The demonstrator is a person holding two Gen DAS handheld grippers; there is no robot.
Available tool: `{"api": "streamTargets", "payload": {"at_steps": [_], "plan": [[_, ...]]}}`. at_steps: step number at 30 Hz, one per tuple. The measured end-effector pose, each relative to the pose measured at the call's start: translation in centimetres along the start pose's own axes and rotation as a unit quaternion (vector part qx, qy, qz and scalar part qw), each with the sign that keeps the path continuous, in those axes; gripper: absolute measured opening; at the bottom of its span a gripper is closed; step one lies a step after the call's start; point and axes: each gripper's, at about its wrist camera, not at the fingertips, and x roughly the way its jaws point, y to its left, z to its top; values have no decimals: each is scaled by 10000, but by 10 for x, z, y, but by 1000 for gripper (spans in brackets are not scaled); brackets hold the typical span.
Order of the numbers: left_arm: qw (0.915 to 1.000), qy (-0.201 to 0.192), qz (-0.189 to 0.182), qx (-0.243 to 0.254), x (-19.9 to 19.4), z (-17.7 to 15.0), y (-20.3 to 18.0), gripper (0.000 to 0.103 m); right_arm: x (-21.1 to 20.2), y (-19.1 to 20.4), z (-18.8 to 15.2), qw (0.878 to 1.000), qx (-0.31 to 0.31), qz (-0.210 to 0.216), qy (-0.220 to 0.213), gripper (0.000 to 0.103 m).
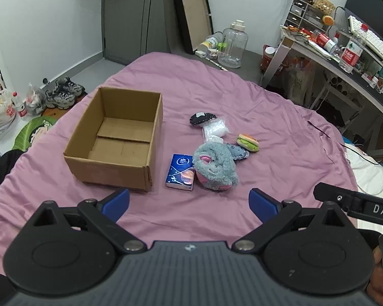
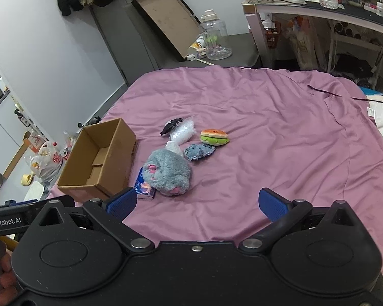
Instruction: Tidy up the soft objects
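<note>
Six soft things lie clustered on the mauve bedsheet (image 1: 242,89), just right of an open cardboard box (image 1: 115,140) whose inside holds nothing. Nearest is a grey-and-pink plush (image 1: 214,167), touching a blue tissue pack (image 1: 180,171) that sits between it and the box. Behind the plush lie a small blue-grey pouch (image 1: 238,151), a burger-shaped toy (image 1: 247,142), a clear plastic bag (image 1: 214,128) and a dark speckled piece (image 1: 201,118), which may be another small pouch; it is hard to make out. From the right wrist view the plush (image 2: 167,174) covers most of the tissue pack (image 2: 144,187). Both claws hang above the near sheet, well short of the pile: the left gripper (image 1: 189,202) and right gripper (image 2: 198,201) each have their blue pads spread wide with nothing between them. A hand (image 1: 377,278) shows at the frame edge, cut off. Beyond the bed stand a large clear water jug (image 1: 233,44), a flat box lid (image 1: 191,12) leaning on the wall, a cluttered desk (image 1: 344,58), and sneakers (image 1: 62,93) beside plastic bags on the floor
</note>
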Motion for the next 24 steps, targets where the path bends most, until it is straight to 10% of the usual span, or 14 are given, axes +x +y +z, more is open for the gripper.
{"api": "streamTargets", "payload": {"at_steps": [14,24], "plan": [[9998,116,76,-157,52,10,0,99,48,-15,3,9991,280,300,70,95],[9995,182,60,-247,92,18,-3,78,90,-14,9,9965,516,639,166,84]]}}
